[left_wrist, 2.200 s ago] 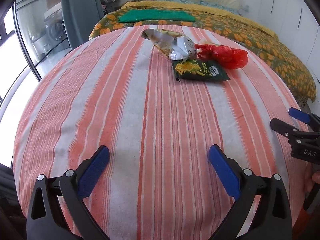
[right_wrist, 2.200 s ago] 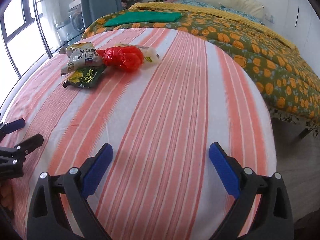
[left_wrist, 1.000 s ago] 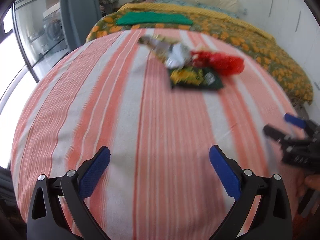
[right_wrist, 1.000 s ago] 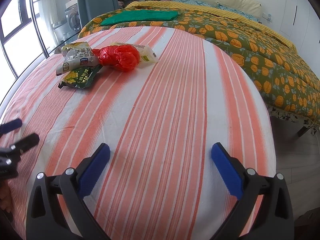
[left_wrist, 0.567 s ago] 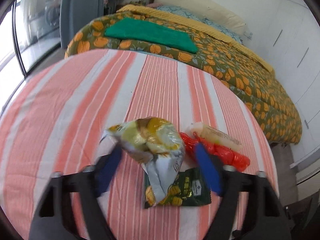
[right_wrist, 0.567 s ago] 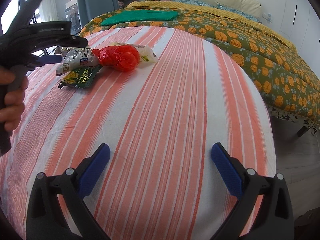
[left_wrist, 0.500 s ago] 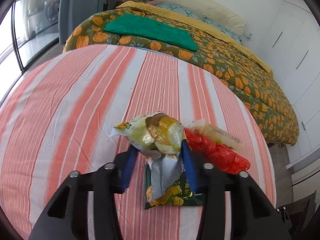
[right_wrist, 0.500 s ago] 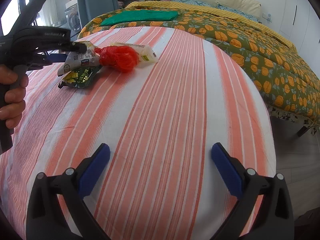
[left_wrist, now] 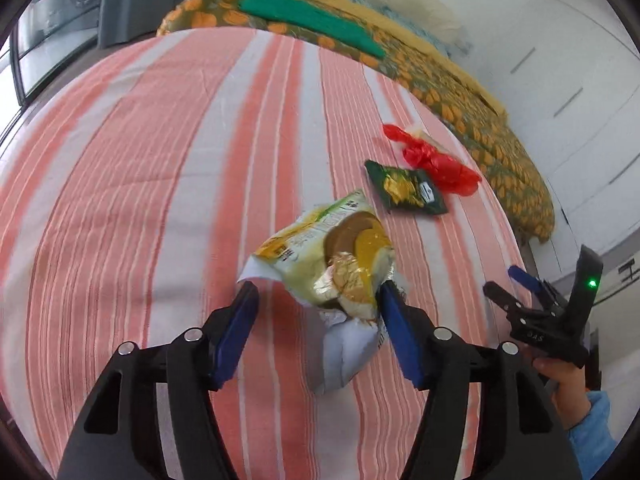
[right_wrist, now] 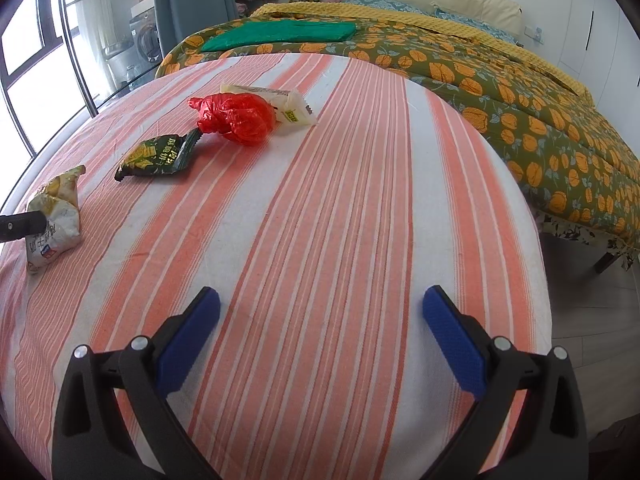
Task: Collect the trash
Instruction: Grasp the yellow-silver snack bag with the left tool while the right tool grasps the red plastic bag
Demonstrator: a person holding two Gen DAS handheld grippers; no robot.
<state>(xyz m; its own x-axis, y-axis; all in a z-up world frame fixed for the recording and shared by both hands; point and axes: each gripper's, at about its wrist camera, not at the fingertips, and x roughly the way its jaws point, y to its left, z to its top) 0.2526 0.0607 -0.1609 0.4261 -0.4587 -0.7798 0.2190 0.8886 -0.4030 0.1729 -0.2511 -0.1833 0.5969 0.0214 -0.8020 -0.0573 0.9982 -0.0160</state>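
The yellow snack wrapper (left_wrist: pixel 336 264), crumpled foil film, is judged light, limp and slippery; a pinch across its bunched middle should hold. The left gripper (left_wrist: pixel 318 312) has its pads around it, near the table's (right_wrist: pixel 360 208) left edge; whether it is clamped cannot be told. The right gripper (right_wrist: pixel 320 320) stands spread, empty.

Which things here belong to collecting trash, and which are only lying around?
Belonging to the job:
yellow snack bag, between the left gripper fingers
dark green wrapper
red plastic bag
white wrapper

Just lying about:
green cloth on the bed
striped tablecloth
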